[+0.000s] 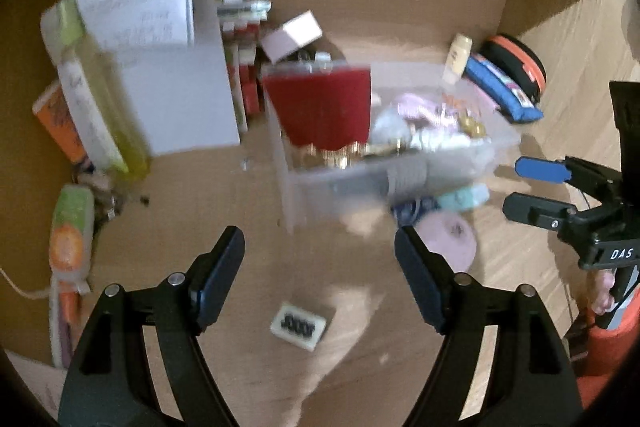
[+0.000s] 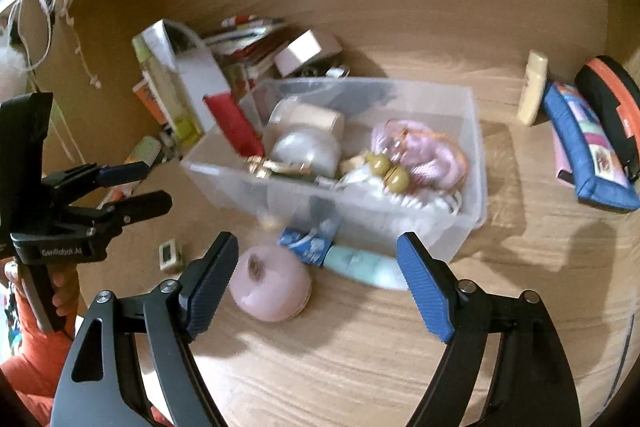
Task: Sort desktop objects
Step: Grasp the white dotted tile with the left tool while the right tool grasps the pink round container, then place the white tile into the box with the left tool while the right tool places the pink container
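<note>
Both grippers spread wide and empty before the clear bin point(image 2: 460, 163).
The pink round case point(image 2: 271, 283), just in front of the bin, looks light, rigid and smooth; the right gripper point(image 2: 320, 279) should pinch its flat sides, while the left gripper point(image 1: 320, 275) hovers over a small eraser point(image 1: 298, 325).

One clear plastic bin point(image 2: 460, 163) is seen on the desk. Outside it, beside its near wall, three loose items are counted — one pink round case point(image 2: 272, 283), one mint tube point(image 2: 360, 263), one small white eraser point(image 1: 298, 325). Two pouches are counted — one blue point(image 2: 580, 151), one black-and-orange point(image 2: 612, 99). One cream bottle point(image 2: 532, 93) is seen beside them.
</note>
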